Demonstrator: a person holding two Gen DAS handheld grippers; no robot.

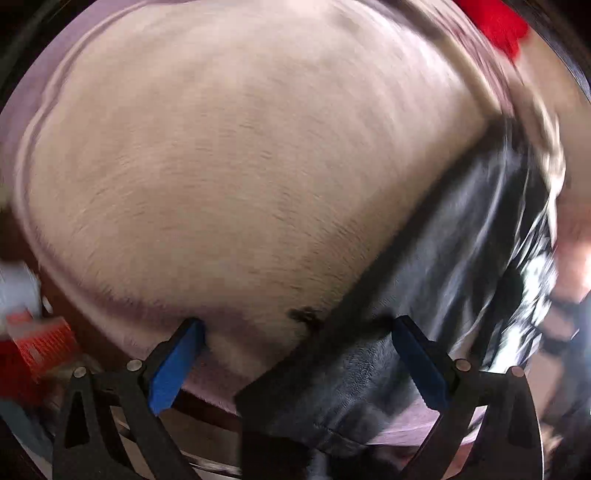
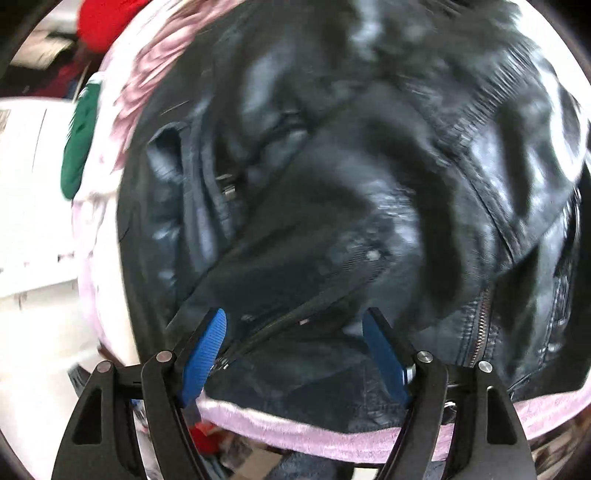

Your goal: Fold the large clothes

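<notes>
A black leather jacket (image 2: 332,177) with zips lies crumpled on a pale pink fuzzy blanket (image 2: 314,439). My right gripper (image 2: 295,325) hovers close over it with its blue pads spread wide; a zipped fold of the jacket lies between them, and the pads do not press on it. In the left wrist view the pink blanket (image 1: 229,158) fills most of the picture, blurred by motion, and the jacket (image 1: 424,295) runs down its right side. My left gripper (image 1: 295,332) points steeply down over the jacket's edge, fingers wide apart, nothing pinched.
A red cloth (image 1: 495,22) lies at the far right edge of the blanket. An orange-red object (image 1: 40,347) and a white one (image 1: 18,291) sit low at the left. A green patch (image 2: 79,136) and white surfaces (image 2: 33,221) lie left of the blanket.
</notes>
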